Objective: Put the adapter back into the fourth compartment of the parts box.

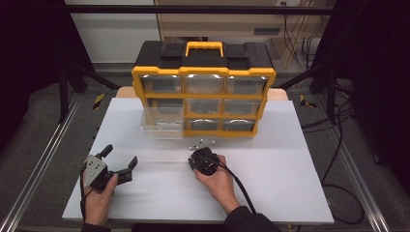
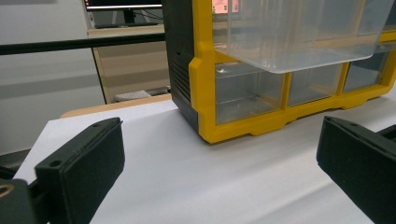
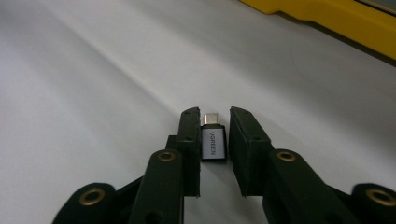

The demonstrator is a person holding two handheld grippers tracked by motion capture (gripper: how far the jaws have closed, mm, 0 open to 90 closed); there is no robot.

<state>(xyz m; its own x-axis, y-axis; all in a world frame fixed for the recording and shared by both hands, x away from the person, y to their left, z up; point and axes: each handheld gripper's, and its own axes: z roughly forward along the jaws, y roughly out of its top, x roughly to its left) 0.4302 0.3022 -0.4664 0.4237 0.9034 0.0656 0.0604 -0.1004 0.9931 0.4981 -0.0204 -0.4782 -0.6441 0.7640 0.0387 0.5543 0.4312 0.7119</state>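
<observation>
A small grey USB adapter [image 3: 214, 142] marked UGREEN sits between the two black jaws of my right gripper [image 3: 215, 116], which press on its sides just above the white table [image 3: 93, 84]. From above, my right gripper [image 1: 201, 153] is in the middle of the table, pointing at the yellow and black drawer organizer [image 1: 203, 72]. My left gripper [image 1: 121, 156] rests near the front left with its jaws wide apart and nothing between them. In the left gripper view, the organizer [image 2: 205, 93] stands ahead with a clear drawer [image 2: 299, 37] pulled out.
The pulled-out clear drawer [image 1: 162, 123] juts from the organizer's left column over the table [image 1: 290, 159]. A few small shiny bits [image 1: 202, 143] lie just in front of the organizer. Metal rails [image 1: 43, 159] run along both table sides, and cables [image 1: 333, 145] trail on the right.
</observation>
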